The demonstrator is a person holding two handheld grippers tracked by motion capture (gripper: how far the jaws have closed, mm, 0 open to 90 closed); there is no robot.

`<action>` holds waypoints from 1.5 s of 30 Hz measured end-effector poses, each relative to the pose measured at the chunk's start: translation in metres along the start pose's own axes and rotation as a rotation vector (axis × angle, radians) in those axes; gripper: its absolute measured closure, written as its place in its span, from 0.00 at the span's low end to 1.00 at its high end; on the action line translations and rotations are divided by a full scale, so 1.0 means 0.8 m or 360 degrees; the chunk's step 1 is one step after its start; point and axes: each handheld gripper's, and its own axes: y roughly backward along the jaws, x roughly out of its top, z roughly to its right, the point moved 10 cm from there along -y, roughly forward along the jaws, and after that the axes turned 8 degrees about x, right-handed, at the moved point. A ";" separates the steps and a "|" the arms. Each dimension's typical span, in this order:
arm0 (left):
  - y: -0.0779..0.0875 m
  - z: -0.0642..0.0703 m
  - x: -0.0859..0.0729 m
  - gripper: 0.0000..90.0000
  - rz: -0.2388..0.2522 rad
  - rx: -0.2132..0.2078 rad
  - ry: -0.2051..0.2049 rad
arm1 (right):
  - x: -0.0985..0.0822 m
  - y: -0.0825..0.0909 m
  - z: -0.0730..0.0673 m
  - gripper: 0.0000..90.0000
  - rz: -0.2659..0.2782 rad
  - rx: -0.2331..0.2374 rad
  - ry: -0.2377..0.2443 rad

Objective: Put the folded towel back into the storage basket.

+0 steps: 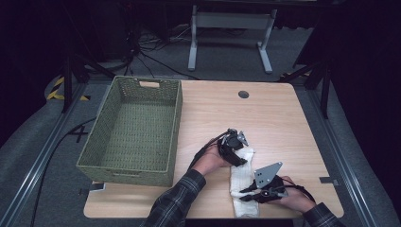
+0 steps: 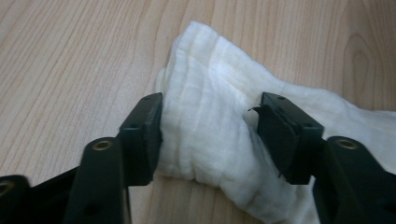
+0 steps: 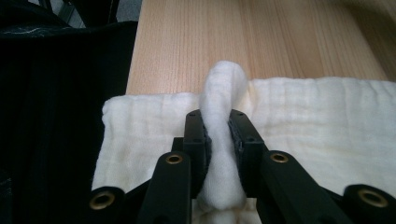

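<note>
1. A green woven basket [image 1: 130,132] sits on the left part of the wooden table [image 1: 274,113], open side up, with a handle slot in its far wall. It stands well apart from both grippers.
2. A small dark round grommet [image 1: 243,94] is set into the tabletop near the far edge, well apart from the cloth.
3. A white gauze cloth [image 1: 242,182], folded into a long strip, lies on the near right part of the table, running from about the middle toward the near edge.
4. Nothing lies between the cloth and the basket except bare wood. In the high view the person's plaid sleeve [image 1: 177,201] comes in from the bottom edge.
5. The left gripper [image 2: 210,135] is at the far end of the strip. Its jaws stand about half apart with a bunched part of the cloth between them. The left pad [image 2: 147,135] lies against the fabric's edge, and the right pad [image 2: 275,135] sits at the fabric's side; I cannot tell whether they press it.
6. The right gripper [image 3: 218,140] is near the strip's near end. Its jaws are nearly together and pinch a raised fold of the cloth, which stands up as a narrow ridge between the pads.
7. In the high view the right gripper's grey three-cornered plate [image 1: 267,174] sits over the cloth.
</note>
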 end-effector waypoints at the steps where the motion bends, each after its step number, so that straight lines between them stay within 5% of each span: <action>1: 0.001 0.000 0.000 0.54 0.0000 -0.0006 -0.0019 | 0.000 0.000 0.000 0.88 0.0001 0.0002 -0.0002; 7: 0.005 0.008 -0.002 0.80 -0.0002 -0.0063 -0.0048 | 0.000 0.000 0.000 0.88 0.0004 0.0006 -0.0009; 11: 0.007 0.009 -0.003 0.86 -0.0013 -0.0084 -0.0040 | 0.000 0.002 0.001 0.89 0.0005 0.0033 -0.0052; 27: 0.063 -0.005 0.025 0.87 0.0129 0.0020 -0.0006 | 0.030 0.025 0.017 0.90 0.0102 0.0005 -0.0095; 36: 0.121 -0.024 0.053 0.87 0.0165 0.0143 -0.0002 | 0.079 0.053 0.030 0.90 0.0151 -0.0058 -0.0025; 45: 0.166 -0.039 0.060 0.87 0.0190 0.0178 -0.0001 | 0.132 0.081 0.042 0.90 0.0197 -0.0091 0.0029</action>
